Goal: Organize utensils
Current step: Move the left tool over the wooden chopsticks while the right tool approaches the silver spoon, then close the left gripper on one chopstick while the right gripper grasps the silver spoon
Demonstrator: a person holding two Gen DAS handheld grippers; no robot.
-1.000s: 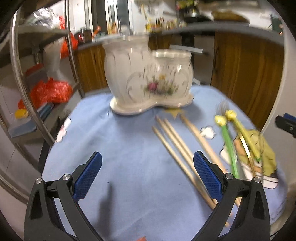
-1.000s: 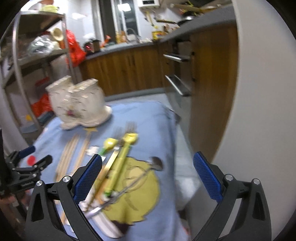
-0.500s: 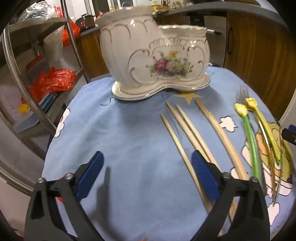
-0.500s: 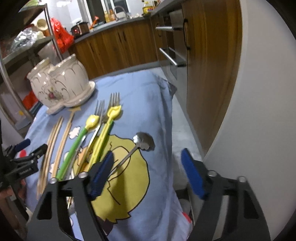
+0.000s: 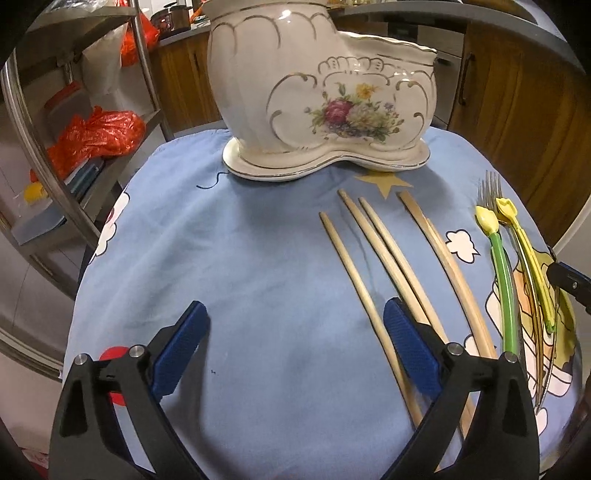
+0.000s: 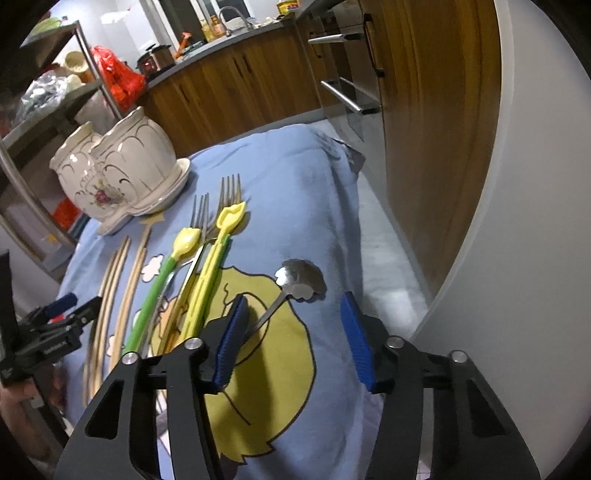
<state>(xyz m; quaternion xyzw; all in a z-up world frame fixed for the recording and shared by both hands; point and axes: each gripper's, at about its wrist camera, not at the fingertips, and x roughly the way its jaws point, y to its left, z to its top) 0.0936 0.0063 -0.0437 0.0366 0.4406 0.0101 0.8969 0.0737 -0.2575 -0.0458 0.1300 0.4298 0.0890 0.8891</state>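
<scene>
Your right gripper (image 6: 295, 332) sat nearest the small steel spoon (image 6: 301, 282): jaws wide, empty, the handle running back under the left pad, bowl ahead toward the surface's right edge. Your left gripper (image 5: 295, 350), jaws also wide and empty, flanked the leftmost pale wooden chopstick (image 5: 354, 280), pointing at the white floral ceramic holder (image 5: 325, 92).

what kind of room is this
Most likely a home kitchen: wooden cabinets under a counter with a sink tap, a metal storage rack, and a ceramic utensil holder on a cloth-covered table.
</scene>
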